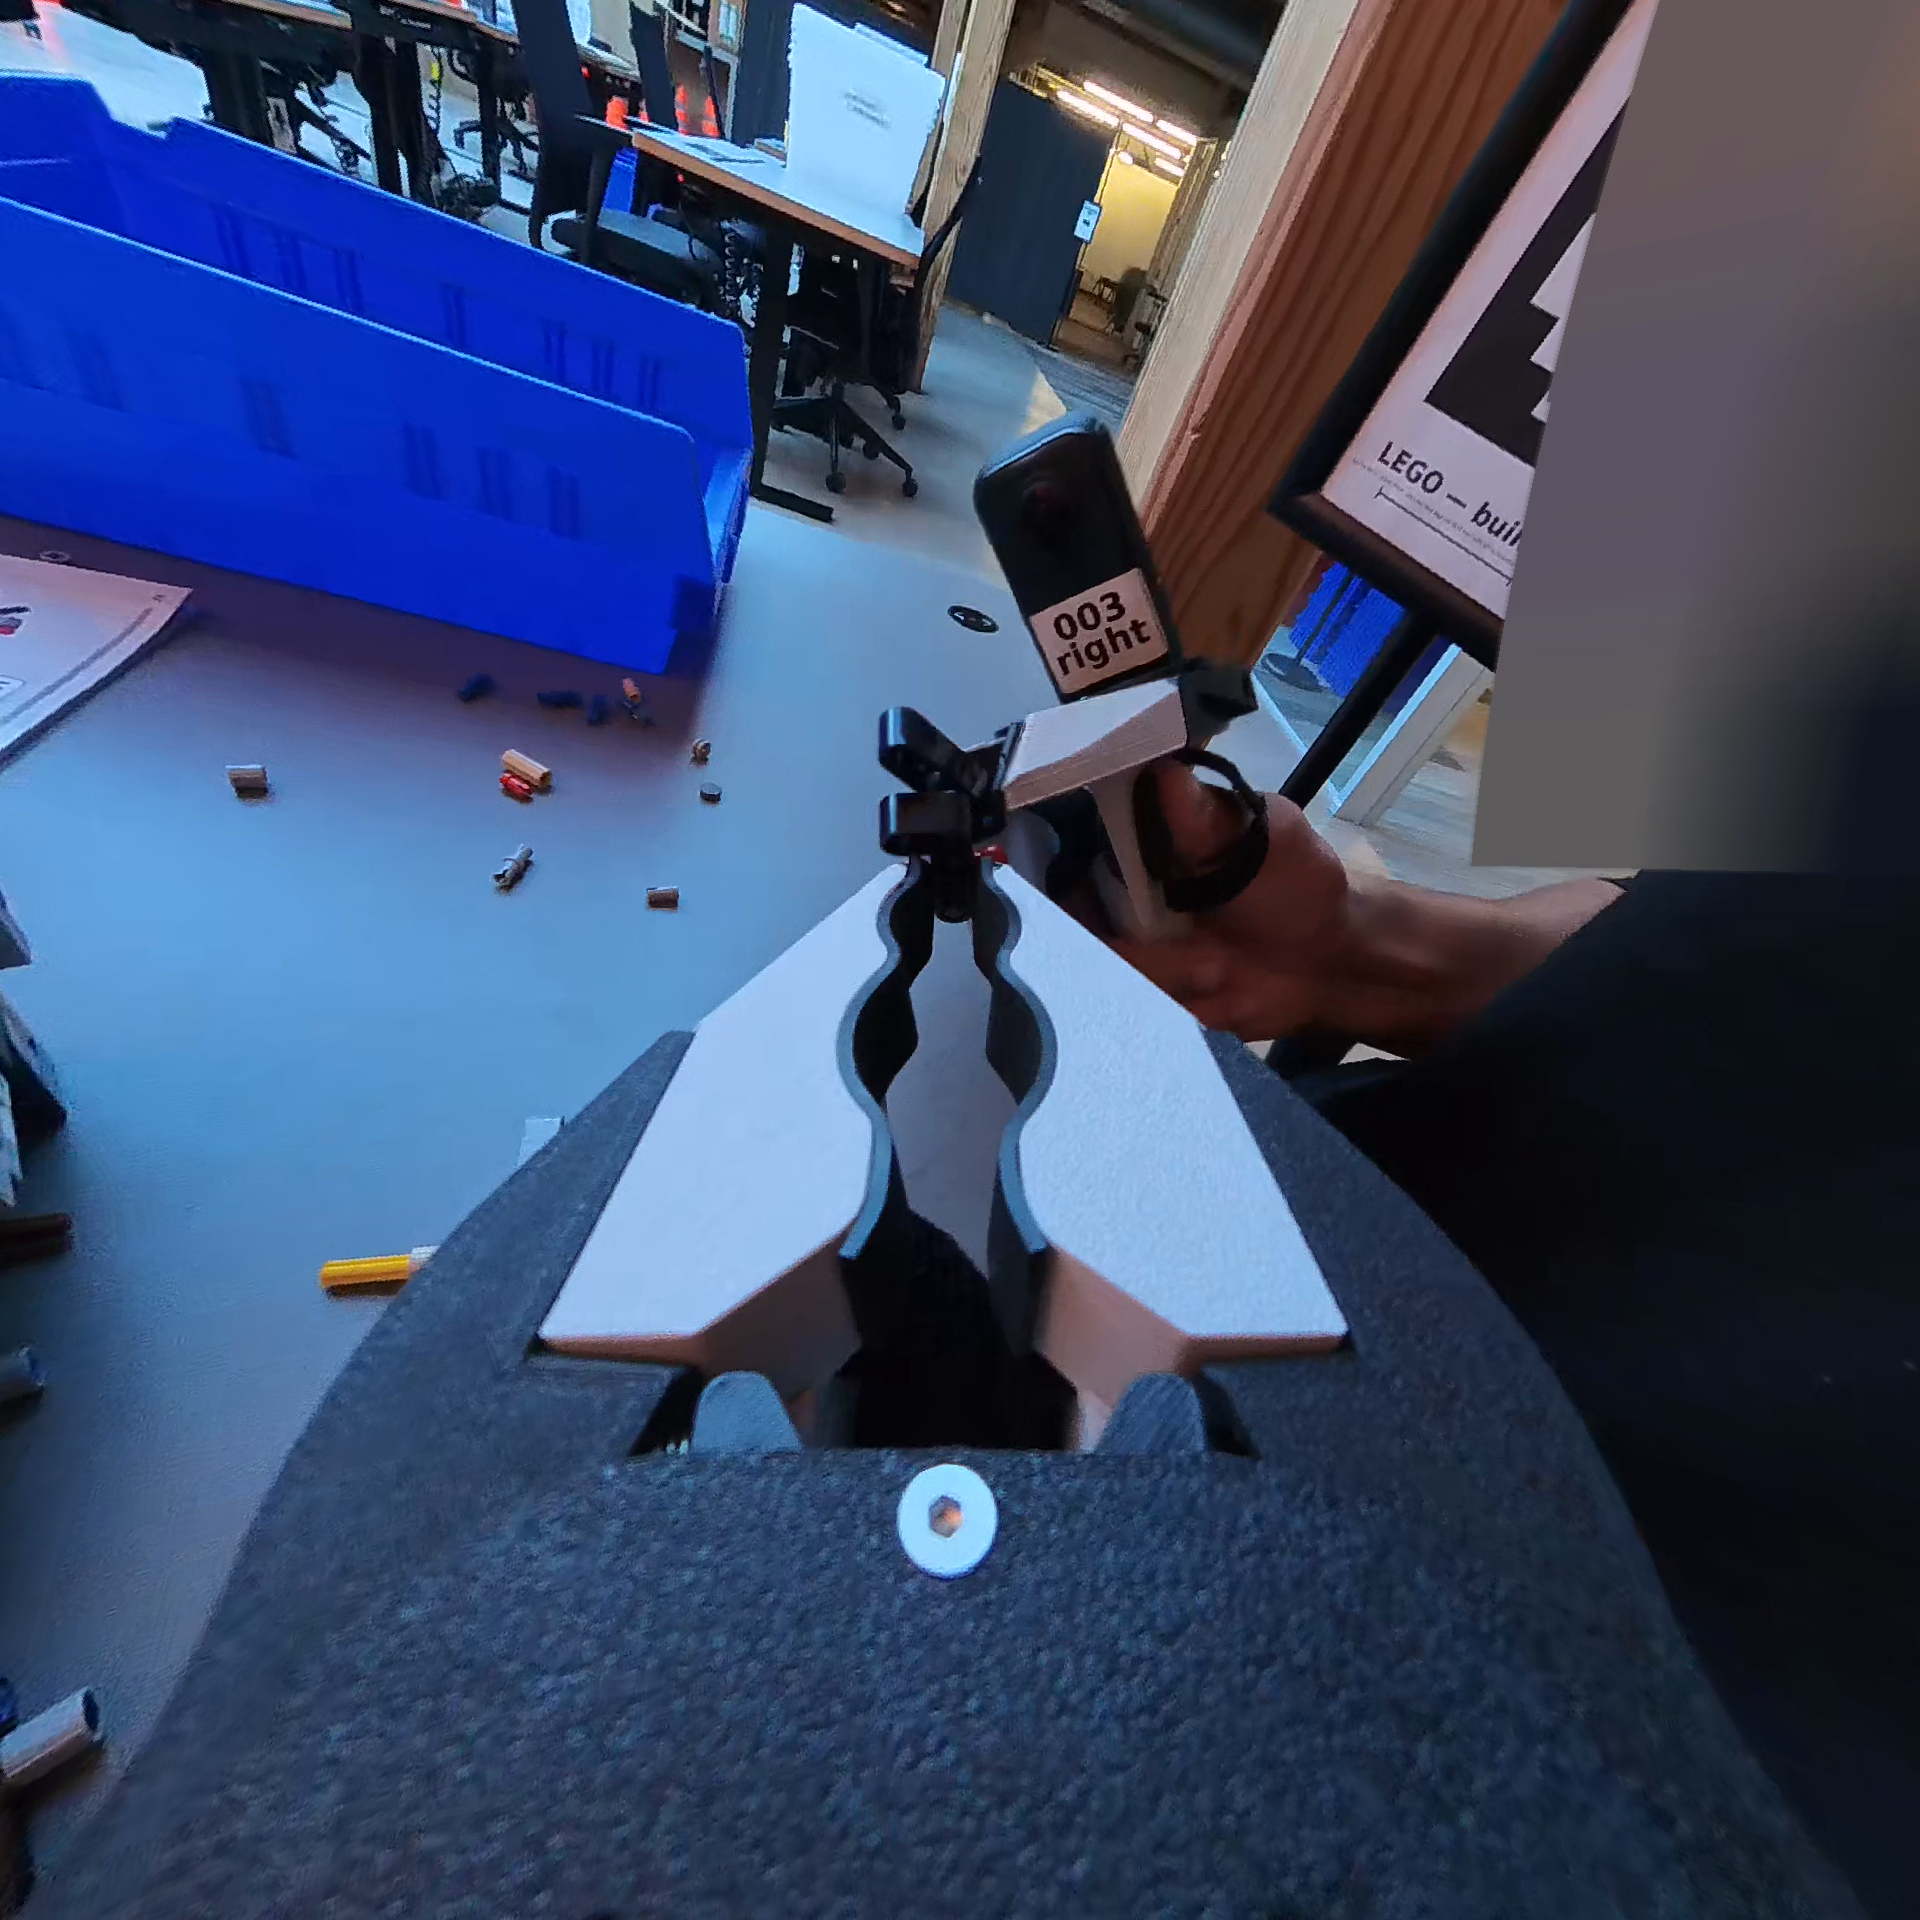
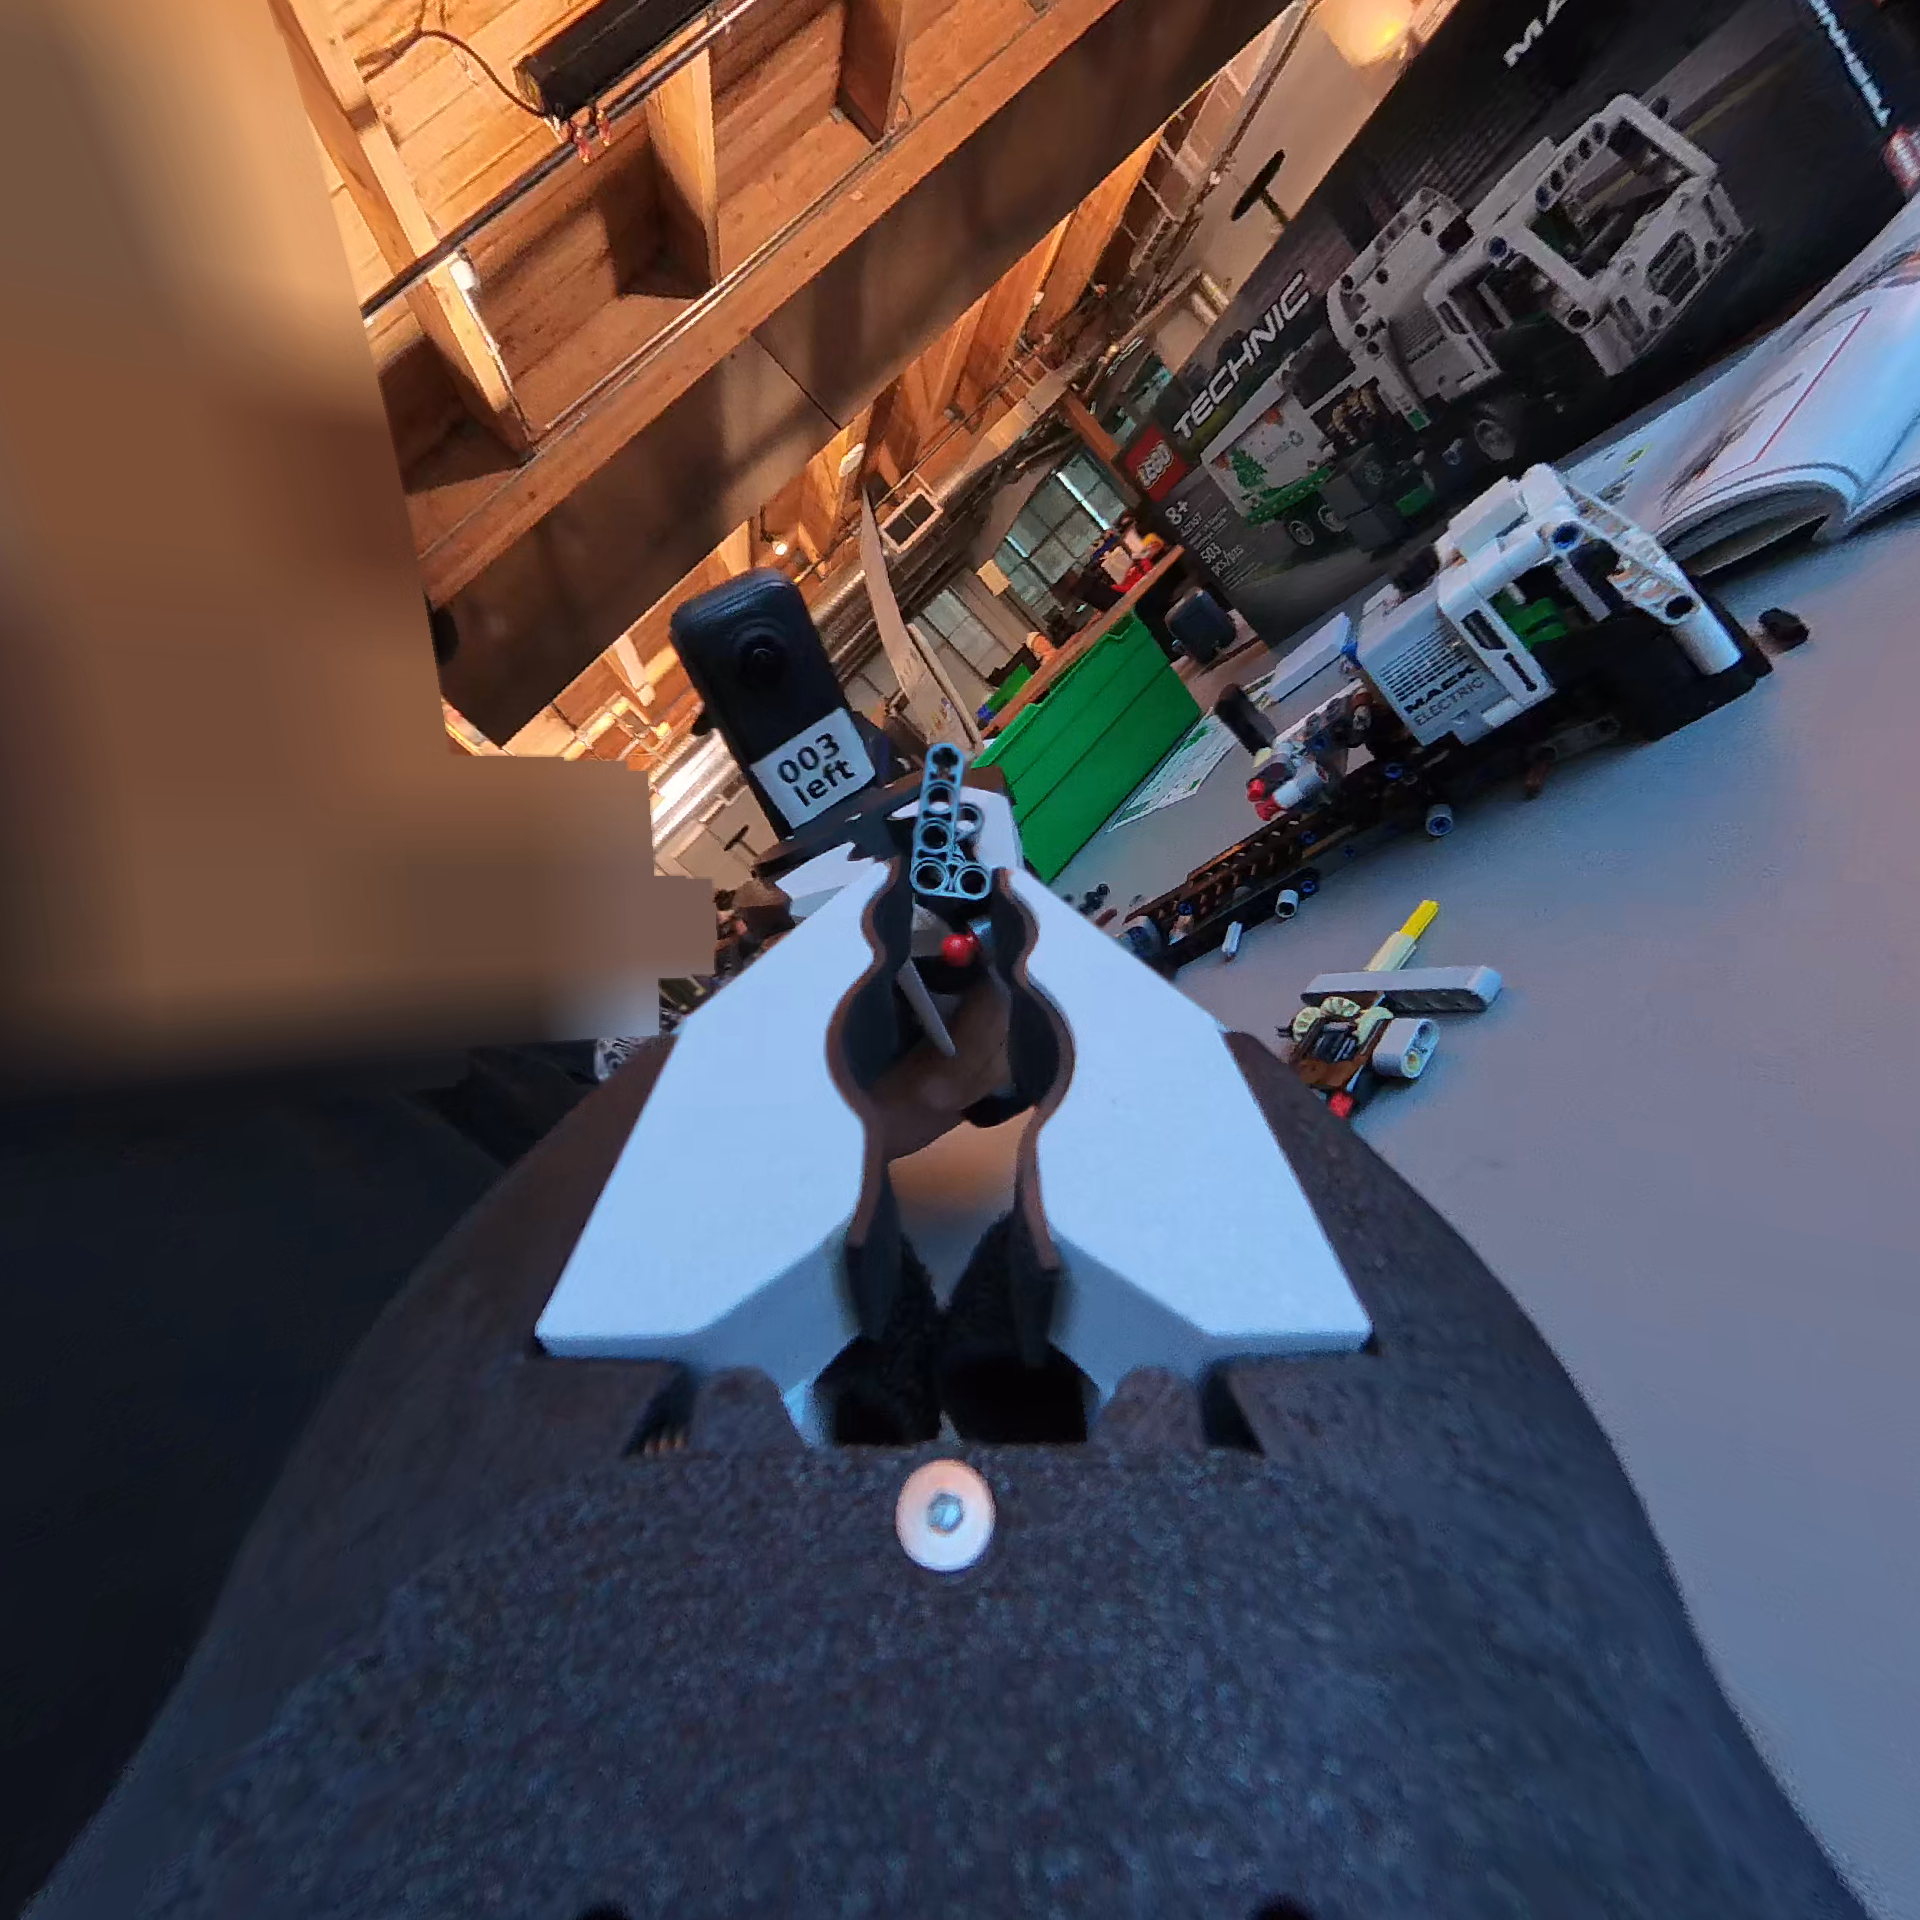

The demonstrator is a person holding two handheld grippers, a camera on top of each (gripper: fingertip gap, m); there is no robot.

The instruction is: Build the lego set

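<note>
Both grippers meet above the grey table on one small Lego assembly. In the right wrist view my right gripper (image 2: 943, 883) is shut on a grey Technic beam (image 2: 938, 821) that stands up past its tips. A red pin (image 2: 957, 945) and a thin grey axle (image 2: 928, 1003) hang under the beam between the fingers. In the left wrist view my left gripper (image 1: 951, 891) is shut on the lower end of the same assembly. The beam (image 1: 920, 774) looks black there. The right gripper (image 1: 987, 779) comes in from the right, held by a hand (image 1: 1226, 914).
Blue bins (image 1: 416, 416), loose small pieces (image 1: 525, 774), a yellow axle (image 1: 364, 1270) and a booklet (image 1: 73, 644) lie to the left. A part-built white truck (image 2: 1507, 644), dark chassis (image 2: 1247, 883), set box (image 2: 1455, 312), green bin (image 2: 1091, 748) and open manual (image 2: 1818, 436) are to the right. The tips of both grippers are at nearly the same place. From either gripper's tips it is about 15 centimeters to the part-built white truck (image 2: 1507, 644).
</note>
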